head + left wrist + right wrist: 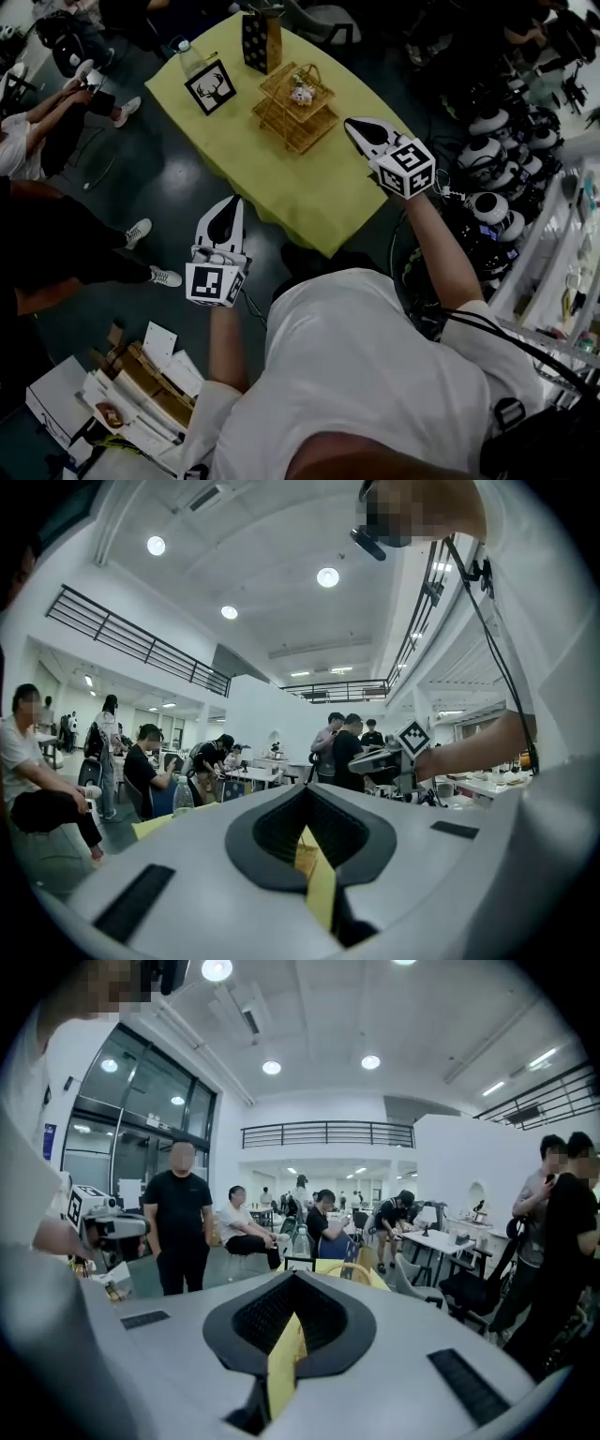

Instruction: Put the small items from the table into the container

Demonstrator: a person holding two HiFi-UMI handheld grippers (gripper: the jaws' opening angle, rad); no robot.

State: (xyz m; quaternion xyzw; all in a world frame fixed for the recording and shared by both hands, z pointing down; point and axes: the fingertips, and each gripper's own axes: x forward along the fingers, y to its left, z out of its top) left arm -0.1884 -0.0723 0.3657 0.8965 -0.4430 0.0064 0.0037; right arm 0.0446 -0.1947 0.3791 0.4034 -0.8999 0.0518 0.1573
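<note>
Seen from above, a wooden two-tier basket (291, 117) stands on a yellow table (309, 197), nearer its far edge, with a small pale item (301, 93) lying in the top tier. The right gripper (352, 125), jaws pressed together on nothing, hovers over the table's right edge, just beside the basket. The left gripper (230, 204), jaws likewise together and empty, is off the table beyond its near left edge, above the dark floor (178, 178).

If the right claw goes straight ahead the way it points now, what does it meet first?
Probably the wooden basket on the yellow table: the right claw points toward it. Its height is unclear, so it might pass above.
</note>
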